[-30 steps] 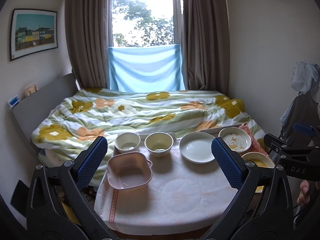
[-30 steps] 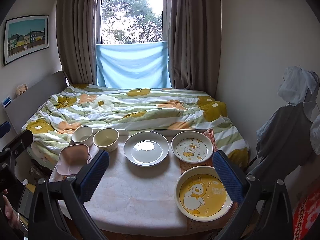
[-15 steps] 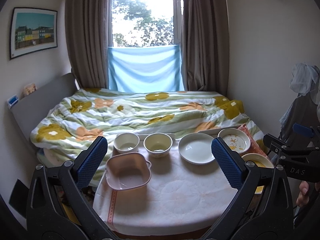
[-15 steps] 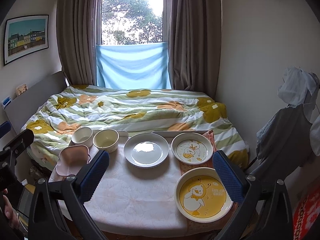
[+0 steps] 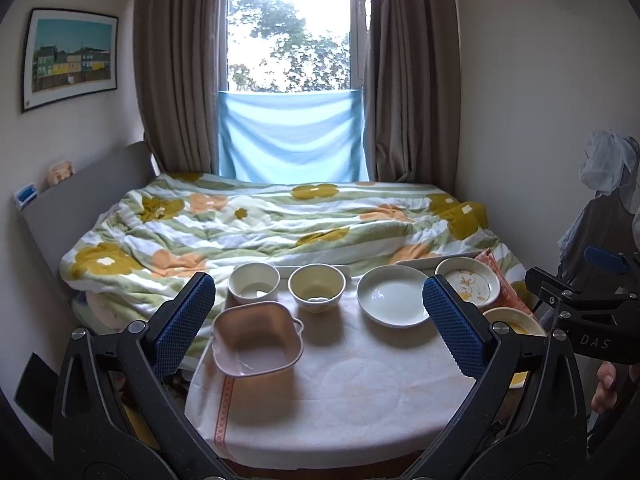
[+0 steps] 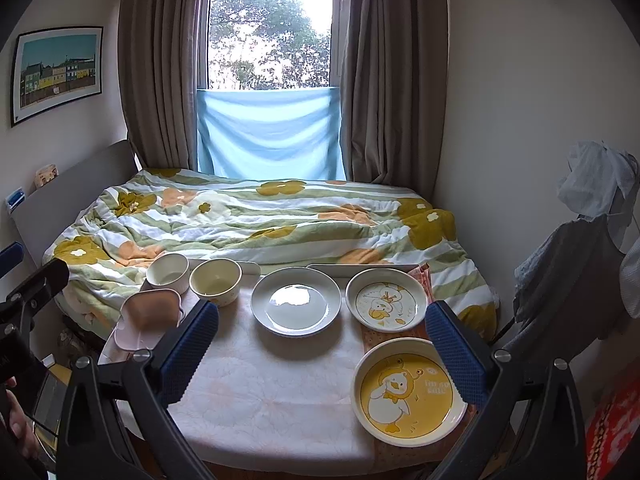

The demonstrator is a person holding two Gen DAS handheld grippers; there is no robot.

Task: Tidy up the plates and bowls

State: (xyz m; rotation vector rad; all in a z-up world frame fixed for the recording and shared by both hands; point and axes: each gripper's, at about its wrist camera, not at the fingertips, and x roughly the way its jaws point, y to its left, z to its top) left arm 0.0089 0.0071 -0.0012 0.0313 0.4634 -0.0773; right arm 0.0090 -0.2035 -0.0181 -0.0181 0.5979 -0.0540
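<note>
We find the left gripper [image 5: 319, 320] and right gripper [image 6: 322, 352] both spread wide, ribbed blue pads [image 6: 454, 354] holding nothing, above a quilted white cloth [image 6: 260, 396]. Near left sits a squarish pink bowl [image 5: 256, 344]; behind it two round cream bowls [image 5: 316, 287]. Rightward: a glossy white plate [image 6: 296, 300], a duck-print plate [image 6: 386, 300], a yellow duck dish [image 6: 408, 394].

- Daylight pours in through the far window [image 5: 294, 28], blown out white.
- The room stays dim and soft.
- Glare sits on the plain white plate [image 6: 296, 301].
- Fisheye bends the walls; corners go black.
</note>
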